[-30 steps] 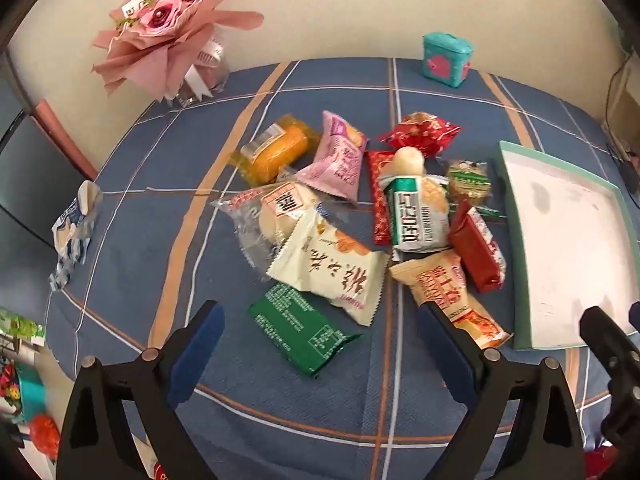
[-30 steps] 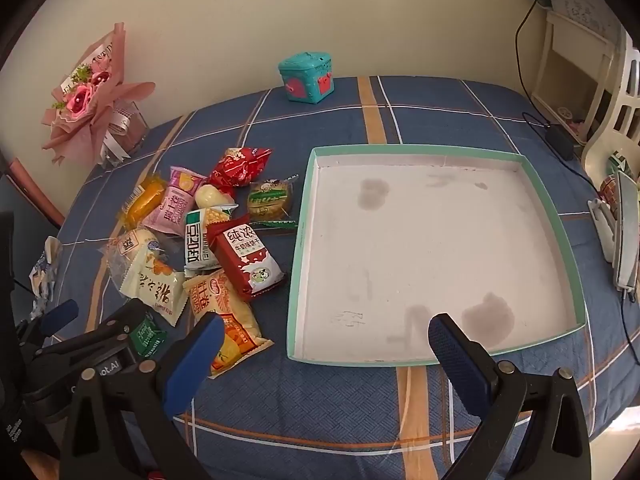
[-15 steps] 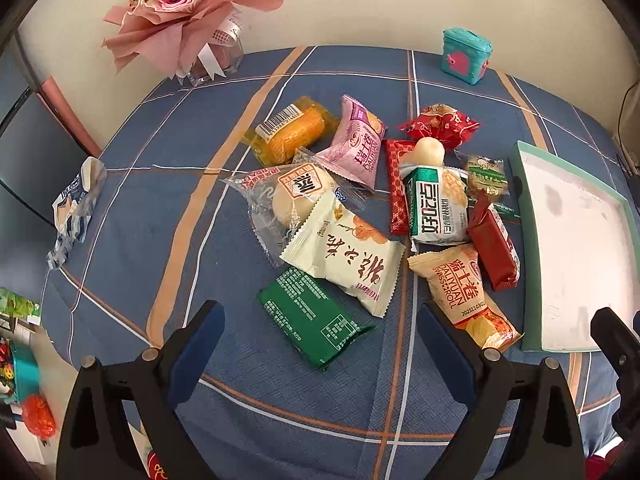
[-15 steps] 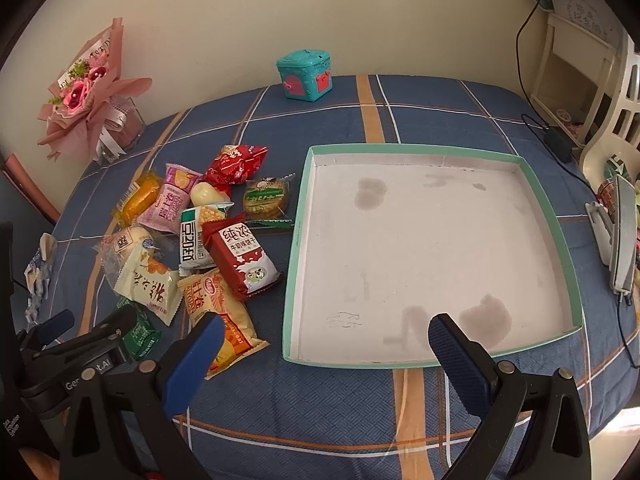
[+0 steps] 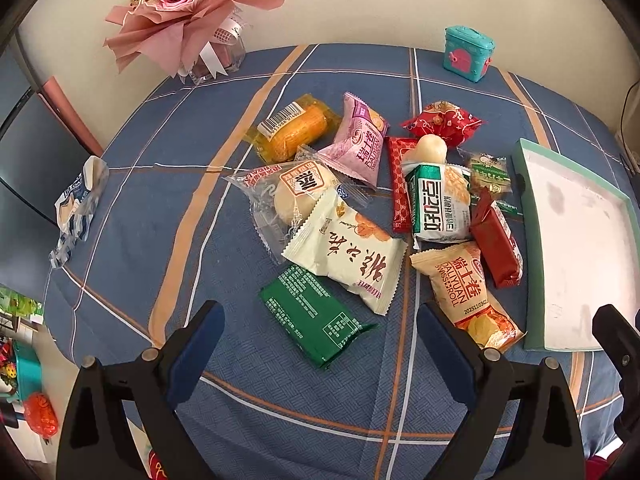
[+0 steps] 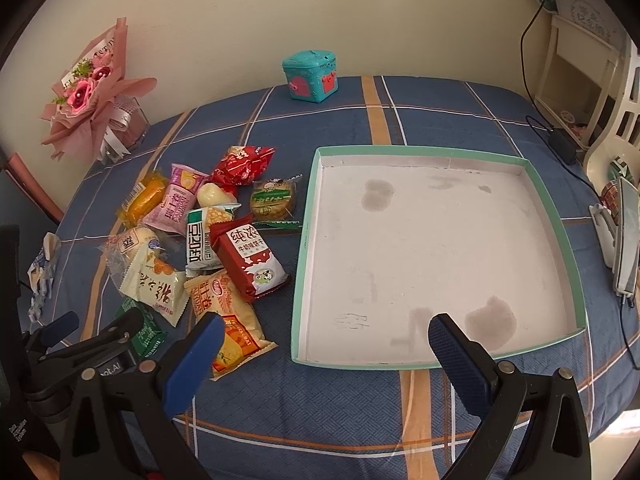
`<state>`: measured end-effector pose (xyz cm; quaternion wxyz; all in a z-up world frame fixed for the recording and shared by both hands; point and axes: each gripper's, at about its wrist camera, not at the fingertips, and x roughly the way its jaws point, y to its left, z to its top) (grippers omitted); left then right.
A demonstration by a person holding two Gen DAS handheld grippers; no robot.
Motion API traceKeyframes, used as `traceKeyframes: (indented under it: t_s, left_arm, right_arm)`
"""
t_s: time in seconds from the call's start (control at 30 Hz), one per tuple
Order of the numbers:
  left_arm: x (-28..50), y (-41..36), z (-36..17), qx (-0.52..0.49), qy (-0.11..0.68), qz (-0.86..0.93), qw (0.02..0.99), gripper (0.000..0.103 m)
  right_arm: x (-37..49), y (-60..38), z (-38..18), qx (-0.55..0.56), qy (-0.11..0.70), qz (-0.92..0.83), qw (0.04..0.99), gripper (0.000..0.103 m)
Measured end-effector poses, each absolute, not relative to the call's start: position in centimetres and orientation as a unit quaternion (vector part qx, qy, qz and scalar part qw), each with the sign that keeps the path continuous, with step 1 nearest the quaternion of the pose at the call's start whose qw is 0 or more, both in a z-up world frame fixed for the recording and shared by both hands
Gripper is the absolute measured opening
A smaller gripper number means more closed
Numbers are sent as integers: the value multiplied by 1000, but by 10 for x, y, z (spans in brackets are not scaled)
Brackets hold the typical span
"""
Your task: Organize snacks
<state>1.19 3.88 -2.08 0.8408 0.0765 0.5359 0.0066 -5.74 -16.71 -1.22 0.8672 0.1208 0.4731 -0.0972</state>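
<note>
Beside the bare tray (image 6: 554, 224), snacks (image 6: 200, 240) lie heaped.

Green packet (image 6: 146, 330) half hidden behind left gripper (image 6: 98, 326), long red wrapper (image 5: 400, 184) mostly under other snacks

**Snack pile left, tray right**

So the snack pile (image 6: 200, 248) sits on the tablecloth (image 6: 400, 120) just left of the tray (image 6: 552, 208), nothing in the tray. The milk biscuit pack (image 6: 250, 260) lies on top at the pile's tray side. Back by the wall there's a small box (image 6: 311, 77), with the bouquet (image 6: 92, 92) off in the far left corner. A crumpled wrapper (image 6: 42, 272) lies apart at the left edge.
</note>
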Motion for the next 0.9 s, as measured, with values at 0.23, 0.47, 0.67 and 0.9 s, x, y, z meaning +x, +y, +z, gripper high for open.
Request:
traceKeyframes:
  t_s: [0.23, 0.47, 0.67, 0.9]
  left_arm:
    - [11, 39, -21, 74, 537, 8, 840, 97]
    - [11, 39, -21, 73, 537, 8, 841, 97]
    - [11, 39, -21, 71, 536, 10, 841, 97]
    - [12, 40, -22, 66, 539, 9, 840, 97]
  right_arm:
    - [-57, -167, -12, 121, 472, -98, 868, 103]
    - [-57, -167, -12, 121, 472, -100, 868, 103]
    - [-56, -165, -12, 118, 471, -99, 869, 103]
    - [-56, -164, -12, 115, 472, -99, 868, 103]
